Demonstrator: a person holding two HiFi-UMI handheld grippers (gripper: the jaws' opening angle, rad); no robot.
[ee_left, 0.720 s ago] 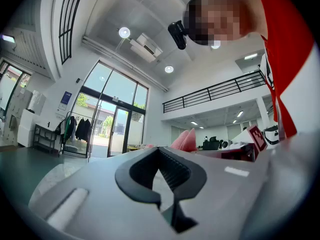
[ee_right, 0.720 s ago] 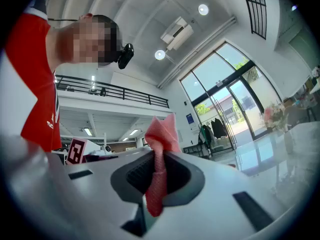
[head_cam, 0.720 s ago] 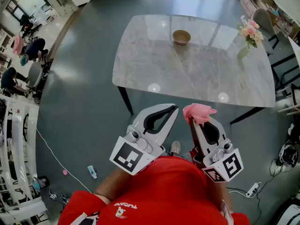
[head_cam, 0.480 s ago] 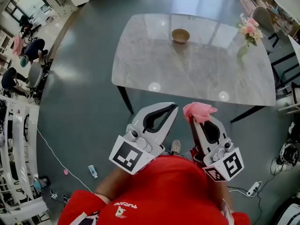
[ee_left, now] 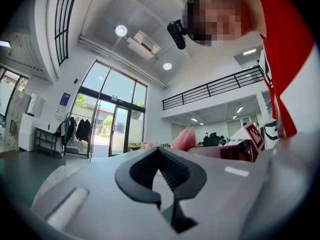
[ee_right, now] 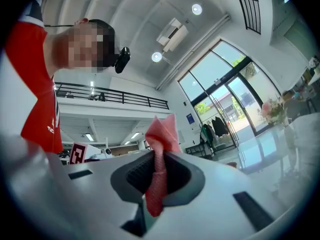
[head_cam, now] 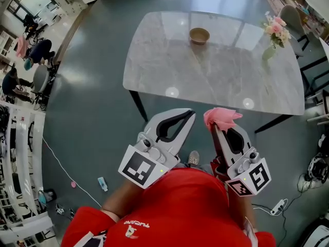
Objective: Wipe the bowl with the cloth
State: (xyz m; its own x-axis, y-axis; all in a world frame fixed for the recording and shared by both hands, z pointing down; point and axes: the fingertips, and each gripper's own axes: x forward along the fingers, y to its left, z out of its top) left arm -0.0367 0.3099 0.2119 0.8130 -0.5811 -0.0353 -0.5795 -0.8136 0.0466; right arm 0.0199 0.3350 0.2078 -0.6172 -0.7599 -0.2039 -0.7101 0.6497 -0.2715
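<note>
Right gripper [head_cam: 218,128] jaws clamp the cloth [head_cam: 221,117]; left gripper [head_cam: 190,114] jaws are together. Bowl [head_cam: 199,35] and flower vase [head_cam: 269,52] sit on the surface [head_cam: 169,66]. Shirt [head_cam: 169,210] lettering is unreadable.

Cloth [head_cam: 221,118] pink, centre right of frame. Bowl [head_cam: 199,35] tan-brown, top centre. Table [head_cam: 164,71] pale grey marble, faint darker veining. Floor [head_cam: 92,107] dark grey-green, glossy. Left gripper [head_cam: 192,116] and right gripper [head_cam: 214,129] white shells, black pad liners. Markers [head_cam: 140,169] black-and-white square pattern. Shirt [head_cam: 175,210] red, bottom centre. Flowers [head_cam: 275,27] pink, upper right. Vase [head_cam: 267,54] pale green.
</note>
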